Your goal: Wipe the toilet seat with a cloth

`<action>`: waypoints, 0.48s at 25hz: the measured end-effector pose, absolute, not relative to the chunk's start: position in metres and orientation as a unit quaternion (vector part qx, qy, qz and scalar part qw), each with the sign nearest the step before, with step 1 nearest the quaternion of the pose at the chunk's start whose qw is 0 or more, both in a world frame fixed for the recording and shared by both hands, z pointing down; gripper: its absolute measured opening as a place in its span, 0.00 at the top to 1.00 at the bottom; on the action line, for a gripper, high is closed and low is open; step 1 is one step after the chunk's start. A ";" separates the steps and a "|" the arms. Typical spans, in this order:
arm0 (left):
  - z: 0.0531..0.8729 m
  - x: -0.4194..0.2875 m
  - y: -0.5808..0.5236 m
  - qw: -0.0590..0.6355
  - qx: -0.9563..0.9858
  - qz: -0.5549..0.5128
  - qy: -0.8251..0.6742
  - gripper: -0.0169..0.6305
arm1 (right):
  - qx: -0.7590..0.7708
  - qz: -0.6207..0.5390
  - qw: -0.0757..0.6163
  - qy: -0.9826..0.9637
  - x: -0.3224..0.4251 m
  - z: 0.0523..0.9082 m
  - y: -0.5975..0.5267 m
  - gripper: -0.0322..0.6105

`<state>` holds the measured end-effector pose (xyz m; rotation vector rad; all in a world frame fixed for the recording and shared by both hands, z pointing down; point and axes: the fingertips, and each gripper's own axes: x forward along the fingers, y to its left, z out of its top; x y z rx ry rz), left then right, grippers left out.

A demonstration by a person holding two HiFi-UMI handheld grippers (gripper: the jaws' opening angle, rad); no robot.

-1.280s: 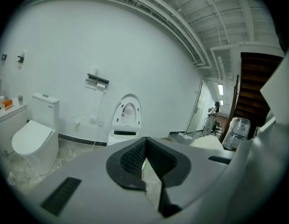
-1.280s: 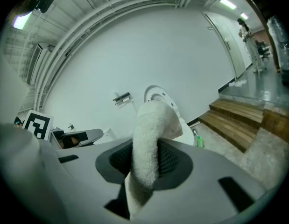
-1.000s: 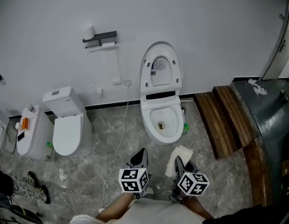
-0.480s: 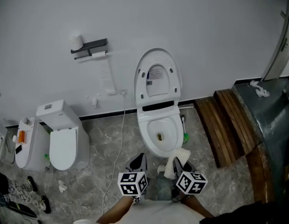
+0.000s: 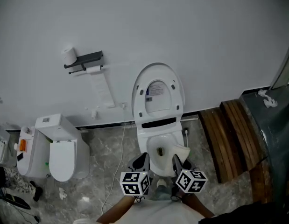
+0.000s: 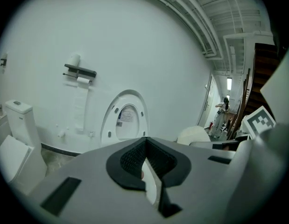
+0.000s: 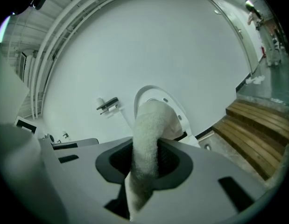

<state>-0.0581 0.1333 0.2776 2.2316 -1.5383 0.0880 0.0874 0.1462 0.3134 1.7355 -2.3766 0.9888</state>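
Nearest me, I read the left gripper (image 5: pixel 140 162) as shut and empty. The right gripper (image 5: pixel 178 162) is clamped on the white cloth (image 5: pixel 180 150), whose length runs forward over the toilet bowl (image 5: pixel 153 143) rim. A cable (image 5: pixel 117 171) lies left, wooden steps (image 5: pixel 228 134) right. Beyond, the raised lid (image 5: pixel 158 92) stands against the wall.

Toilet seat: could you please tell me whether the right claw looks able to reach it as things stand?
Probably yes. The right claw, shut on the cloth, hovers at the bowl's front, and the toilet seat stands raised facing it with nothing between.
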 end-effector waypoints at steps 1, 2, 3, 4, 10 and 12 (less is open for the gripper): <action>0.278 -0.055 0.122 0.214 0.803 0.033 -0.555 0.95 | 0.558 0.319 0.018 -0.766 0.090 0.312 0.135 0.82; 0.278 -0.052 0.111 0.215 0.802 0.033 -0.556 0.95 | 0.558 0.319 0.018 -0.766 0.092 0.310 0.124 0.82; 0.278 -0.050 0.101 0.216 0.801 0.033 -0.557 0.95 | 0.558 0.320 0.019 -0.766 0.095 0.309 0.114 0.82; 0.278 -0.047 0.090 0.217 0.800 0.033 -0.559 0.95 | 0.556 0.321 0.021 -0.767 0.097 0.309 0.104 0.82; 0.276 -0.036 0.036 0.231 0.792 0.024 -0.565 0.95 | 0.544 0.320 0.040 -0.775 0.101 0.309 0.046 0.82; 0.278 -0.036 0.022 0.238 0.790 0.023 -0.564 0.95 | 0.539 0.323 0.042 -0.776 0.096 0.309 0.029 0.82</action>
